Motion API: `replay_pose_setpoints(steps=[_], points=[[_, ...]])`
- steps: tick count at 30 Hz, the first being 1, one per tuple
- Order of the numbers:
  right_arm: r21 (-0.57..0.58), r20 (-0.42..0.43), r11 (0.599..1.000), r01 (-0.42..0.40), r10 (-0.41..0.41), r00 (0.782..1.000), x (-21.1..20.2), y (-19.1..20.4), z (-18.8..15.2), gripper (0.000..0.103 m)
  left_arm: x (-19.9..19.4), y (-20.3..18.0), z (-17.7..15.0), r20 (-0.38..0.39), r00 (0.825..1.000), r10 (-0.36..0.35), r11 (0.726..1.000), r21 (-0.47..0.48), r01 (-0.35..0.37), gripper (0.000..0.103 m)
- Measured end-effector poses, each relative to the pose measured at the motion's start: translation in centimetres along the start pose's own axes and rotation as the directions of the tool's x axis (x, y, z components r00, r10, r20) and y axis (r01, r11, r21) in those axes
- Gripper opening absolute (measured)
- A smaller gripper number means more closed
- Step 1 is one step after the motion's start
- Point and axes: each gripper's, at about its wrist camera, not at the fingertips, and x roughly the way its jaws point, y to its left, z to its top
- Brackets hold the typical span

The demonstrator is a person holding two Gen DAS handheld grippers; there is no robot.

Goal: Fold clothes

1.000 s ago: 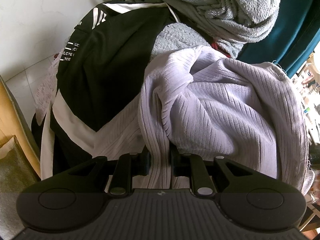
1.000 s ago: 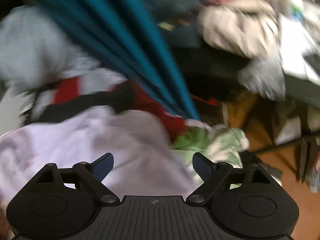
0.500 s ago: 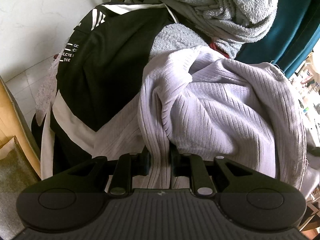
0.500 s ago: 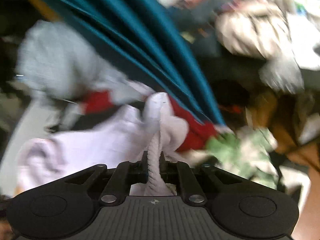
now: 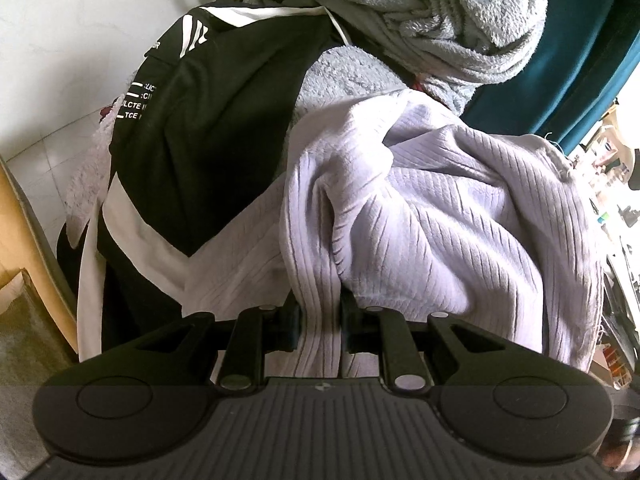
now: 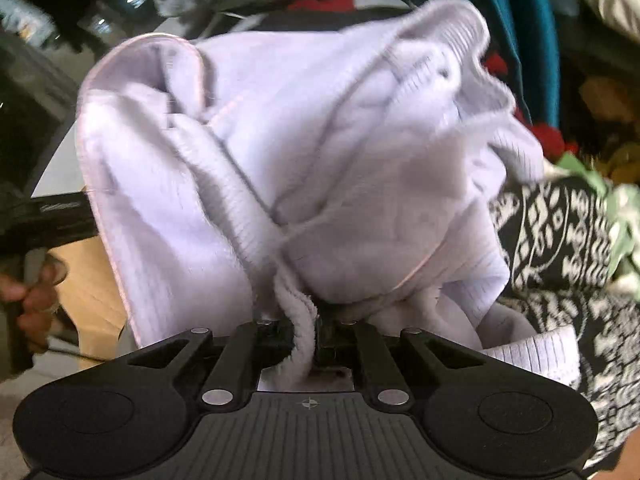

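Garment: a pale lilac ribbed knit top [image 5: 440,208], bunched on top of a heap of laundry, spread forward and upward from both grippers.
Left gripper [image 5: 318,320]: jaws clamped on a thick vertical fold of the lilac top; the ribs run straight out from between the pads, away from the camera.
Right gripper [image 6: 306,332]: jaws closed tight on a thin rolled hem or cuff of the same top, which curls down between the pads.
Key relation: the cloth hangs between the two grips, its bulk lying ahead of both sets of fingers; the right wrist view shows a second ribbed cuff [image 6: 532,356] loose, low and to the right of the right gripper, so that hand is the nearer one to it.
Long axis: cannot tell, the top is too crumpled to show which way body and sleeves run.
Surroundings: a black and white sports jacket [image 5: 208,128] lies left of the top in the left view, a grey fleecy towel [image 5: 440,20] behind it, a black and white patterned cloth [image 6: 560,232] under it on the right.
Step, as I judge: both corners are gripped; the top must next be lifted clear of the heap and drawn out taut.
Risk: the thin right hold could slip under the weight.
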Motion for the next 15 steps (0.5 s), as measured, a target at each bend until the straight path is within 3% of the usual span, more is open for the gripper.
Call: replay_pose_setpoints(steps=[6, 10, 15], points=[[-0.021, 0.015, 0.999, 0.051, -0.05, 0.999, -2.1, 1.1, 0.3, 0.029, 0.1, 0.2, 0.1, 0.002, 1.0, -0.004, 1.0, -0.003, 0.004, 0.019], [0.006, 0.087, 0.998, 0.058, -0.058, 0.995, -5.5, 1.1, 0.8, 0.06, 0.4, 0.3, 0.1, 0.002, 1.0, -0.006, 1.0, -0.005, 0.006, 0.019], [0.042, 0.193, 0.997, 0.067, -0.074, 0.978, -9.6, 0.2, 2.1, 0.063, 0.6, 0.4, 0.1, 0.002, 1.0, -0.008, 1.0, -0.008, 0.008, 0.019]])
